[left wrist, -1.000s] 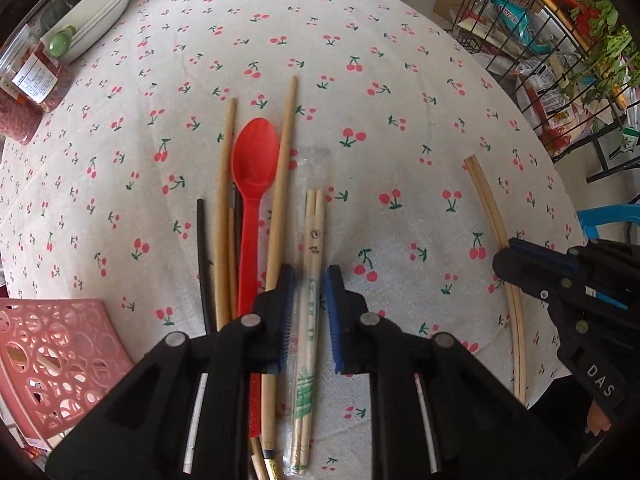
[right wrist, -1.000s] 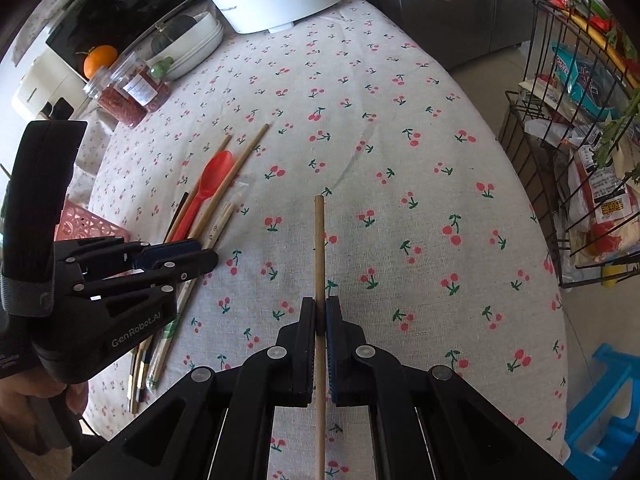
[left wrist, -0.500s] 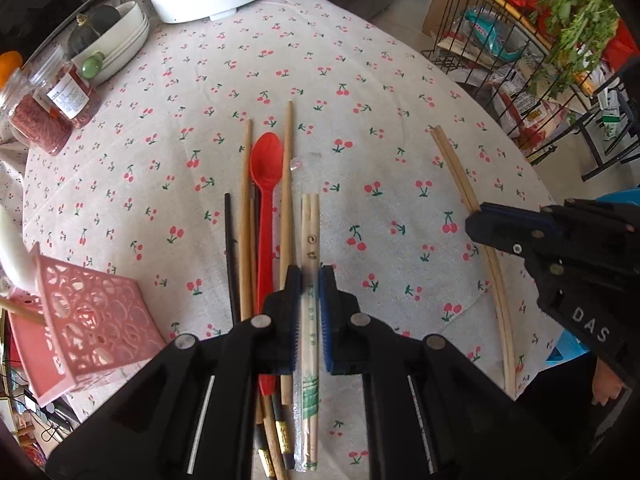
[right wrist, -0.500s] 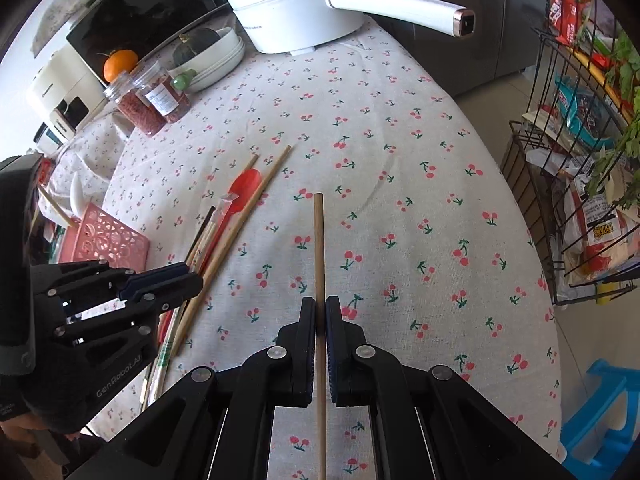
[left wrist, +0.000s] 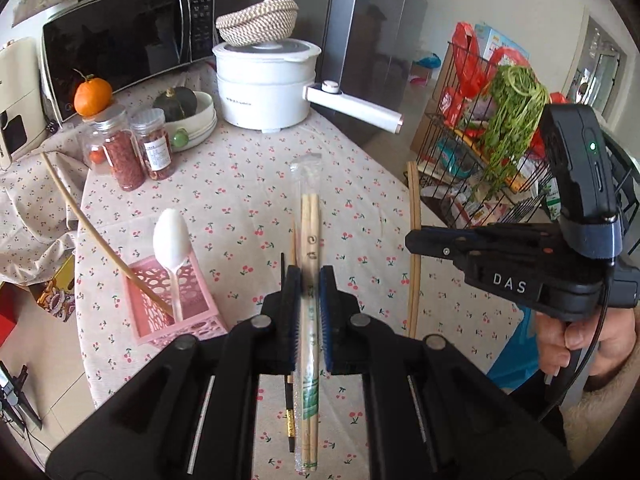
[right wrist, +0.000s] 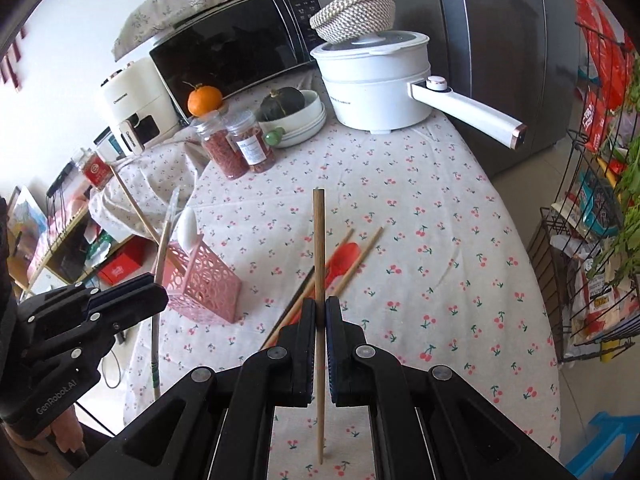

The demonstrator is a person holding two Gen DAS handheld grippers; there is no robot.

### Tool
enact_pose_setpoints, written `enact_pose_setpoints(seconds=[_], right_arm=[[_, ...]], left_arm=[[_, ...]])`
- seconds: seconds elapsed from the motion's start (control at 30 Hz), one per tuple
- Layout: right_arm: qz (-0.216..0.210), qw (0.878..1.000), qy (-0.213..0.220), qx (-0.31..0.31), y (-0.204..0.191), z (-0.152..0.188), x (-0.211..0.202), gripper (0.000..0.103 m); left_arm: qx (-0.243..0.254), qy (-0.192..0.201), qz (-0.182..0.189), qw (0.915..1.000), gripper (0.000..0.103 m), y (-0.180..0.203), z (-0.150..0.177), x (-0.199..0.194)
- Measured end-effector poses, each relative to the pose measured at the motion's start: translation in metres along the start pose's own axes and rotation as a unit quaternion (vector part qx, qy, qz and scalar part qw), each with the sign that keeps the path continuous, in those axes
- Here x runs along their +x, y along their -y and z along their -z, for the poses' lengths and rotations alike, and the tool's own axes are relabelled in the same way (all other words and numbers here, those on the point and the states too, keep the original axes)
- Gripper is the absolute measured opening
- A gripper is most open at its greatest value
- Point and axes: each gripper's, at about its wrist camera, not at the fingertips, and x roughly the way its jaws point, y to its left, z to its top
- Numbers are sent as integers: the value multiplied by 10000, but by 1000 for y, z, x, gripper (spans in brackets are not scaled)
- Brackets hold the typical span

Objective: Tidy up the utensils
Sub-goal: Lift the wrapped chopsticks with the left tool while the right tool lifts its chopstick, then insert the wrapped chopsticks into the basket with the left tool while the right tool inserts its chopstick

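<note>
My left gripper (left wrist: 309,280) is shut on a plastic-wrapped pair of bamboo chopsticks (left wrist: 309,232) and holds it lifted, tip up, right of the pink basket (left wrist: 172,312). The basket holds a white spoon (left wrist: 171,236) and a long stick (left wrist: 88,232). My right gripper (right wrist: 320,312) is shut on a single wooden chopstick (right wrist: 319,240), raised above the table. A red spoon (right wrist: 344,256) and loose chopsticks (right wrist: 360,258) lie on the cloth beyond it. The pink basket (right wrist: 200,284) and left gripper (right wrist: 160,296) show at left there.
A white electric pot (left wrist: 266,84) with a long handle stands at the back. Two jars (left wrist: 136,152), a bowl with a squash (left wrist: 188,116), an orange and a microwave (left wrist: 120,40) are at back left. A wire rack (left wrist: 480,140) with greens stands off the table's right edge.
Both grippers have lifted and tilted up with their chopsticks, so the views now look across the table. The wrapped pair has left the cloth. The pink basket now stands nearer the left gripper.
</note>
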Motion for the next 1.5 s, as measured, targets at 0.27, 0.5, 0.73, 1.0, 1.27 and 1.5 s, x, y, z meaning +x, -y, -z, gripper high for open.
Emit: enact_pose_setpoints(seconds=[0.27, 0.5, 0.73, 1.0, 1.27, 1.5], right_arm=[[-128, 9991, 403, -70, -32, -23, -5, 5], [-336, 9963, 792, -74, -59, -39, -10, 5], [-301, 9931, 1129, -128, -70, -47, -19, 5], [-471, 9894, 1366, -133, -73, -49, -30, 5], [-815, 9811, 1742, -206, -80, -53, -51, 5], [-1083, 9788, 1715, -299, -94, -56, -46, 5]], left_arm=[[-831, 1290, -7, 9881, 10, -54, -7, -31], [-1115, 2457, -588, 9611, 10, -84, -17, -36], [-834, 2731, -1192, 9509, 10, -93, -9, -12], [-760, 2610, -1444, 9514, 11, -99, -4, 1], [-1020, 1956, -1355, 9659, 31, -107, 3, -1], [-1252, 1330, -1282, 9748, 53, -112, 20, -20]])
